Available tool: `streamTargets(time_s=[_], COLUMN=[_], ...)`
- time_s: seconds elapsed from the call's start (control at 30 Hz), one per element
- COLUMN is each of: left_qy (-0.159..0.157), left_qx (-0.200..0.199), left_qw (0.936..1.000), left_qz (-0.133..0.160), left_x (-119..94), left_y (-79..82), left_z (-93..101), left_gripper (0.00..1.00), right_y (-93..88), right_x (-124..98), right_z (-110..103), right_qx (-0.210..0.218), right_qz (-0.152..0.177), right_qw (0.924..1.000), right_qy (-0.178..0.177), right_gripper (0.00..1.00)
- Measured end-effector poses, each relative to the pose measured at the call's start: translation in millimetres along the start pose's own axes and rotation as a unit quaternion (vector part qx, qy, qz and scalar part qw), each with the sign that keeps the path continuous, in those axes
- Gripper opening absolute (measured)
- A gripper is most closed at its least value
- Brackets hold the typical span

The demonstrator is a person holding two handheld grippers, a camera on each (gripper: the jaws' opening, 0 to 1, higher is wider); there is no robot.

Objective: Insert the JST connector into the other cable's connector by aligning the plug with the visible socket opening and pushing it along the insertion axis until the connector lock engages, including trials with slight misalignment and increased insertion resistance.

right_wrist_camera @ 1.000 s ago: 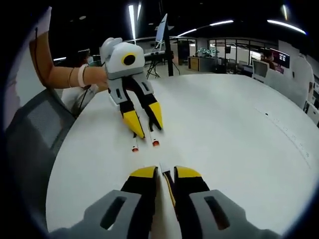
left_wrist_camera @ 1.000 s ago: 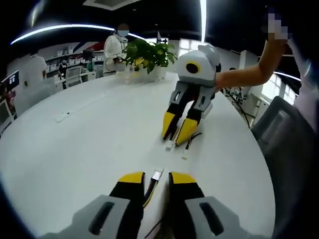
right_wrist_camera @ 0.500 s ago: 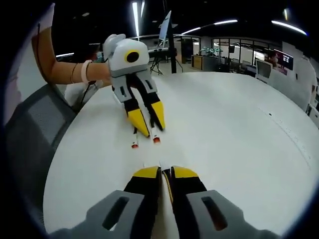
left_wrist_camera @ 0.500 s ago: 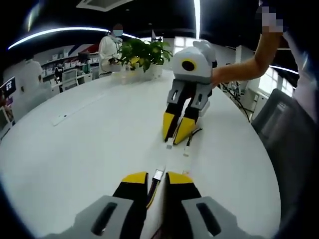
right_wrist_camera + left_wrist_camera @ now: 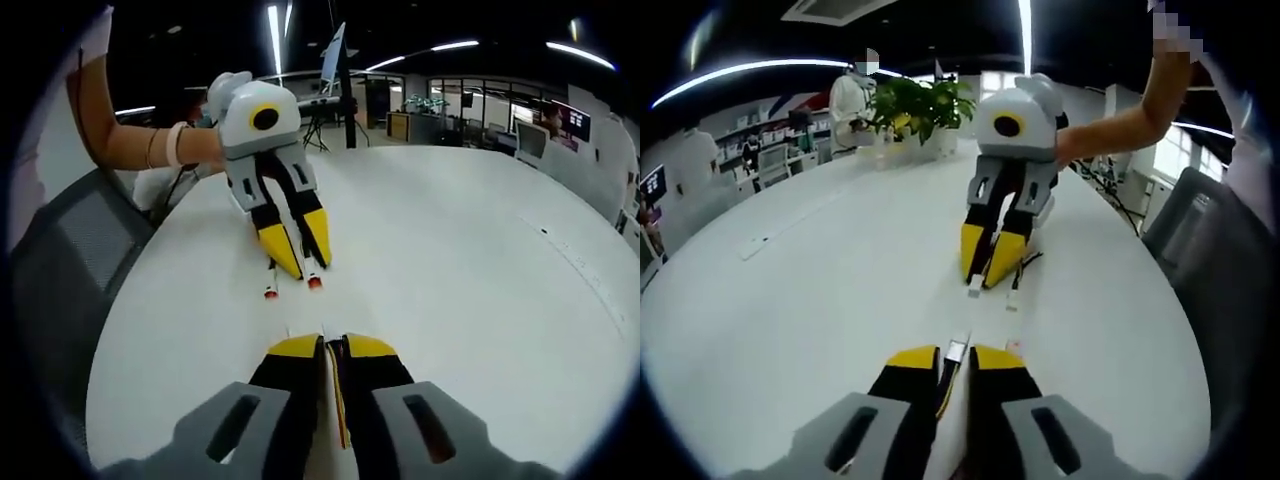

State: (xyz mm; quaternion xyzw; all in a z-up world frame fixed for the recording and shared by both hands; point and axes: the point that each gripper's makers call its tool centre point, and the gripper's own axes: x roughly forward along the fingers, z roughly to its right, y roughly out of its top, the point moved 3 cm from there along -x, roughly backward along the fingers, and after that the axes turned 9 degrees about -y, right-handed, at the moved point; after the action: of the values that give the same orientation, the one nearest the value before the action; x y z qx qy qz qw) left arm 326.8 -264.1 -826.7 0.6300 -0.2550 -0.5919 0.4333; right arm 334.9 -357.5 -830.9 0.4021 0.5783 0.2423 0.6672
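Now the left gripper (image 5: 954,362) pinches a cable whose white connector (image 5: 956,349) juts past its fingers; opposite, the right gripper (image 5: 985,262) clamps the other connector (image 5: 975,286) above the white desk (image 5: 820,290).

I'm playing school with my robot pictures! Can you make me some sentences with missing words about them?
1. Both grippers work over a big table whose top is the colour ____.
2. In the left gripper view, the left gripper is shut on a cable with a ____ connector at its tip.
3. In the left gripper view, the right gripper has jaw tips coloured ____.
4. Far across the table stands a potted ____ with green leaves.

Missing words: white; white; yellow; plant
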Motion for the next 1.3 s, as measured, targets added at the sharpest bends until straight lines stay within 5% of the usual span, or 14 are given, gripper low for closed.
streamTargets(time_s=[0.8, 1.3], left_qy=[-0.040, -0.063], left_qx=[0.007, 0.040], left_qw=[0.9989, 0.9970], left_qz=[0.023, 0.019], left_x=[-3, -5], left_y=[-1.8, 25.7], left_z=[-5.6, 6.6], left_gripper=[0.00, 0.00], right_y=[3.6, 20.5], right_x=[0, -4], right_z=[3, -2], right_qx=[-0.015, -0.075], right_qz=[0.002, 0.007], right_qw=[0.9998, 0.9968], right_qy=[0.016, 0.028], right_gripper=[0.04, 0.04])
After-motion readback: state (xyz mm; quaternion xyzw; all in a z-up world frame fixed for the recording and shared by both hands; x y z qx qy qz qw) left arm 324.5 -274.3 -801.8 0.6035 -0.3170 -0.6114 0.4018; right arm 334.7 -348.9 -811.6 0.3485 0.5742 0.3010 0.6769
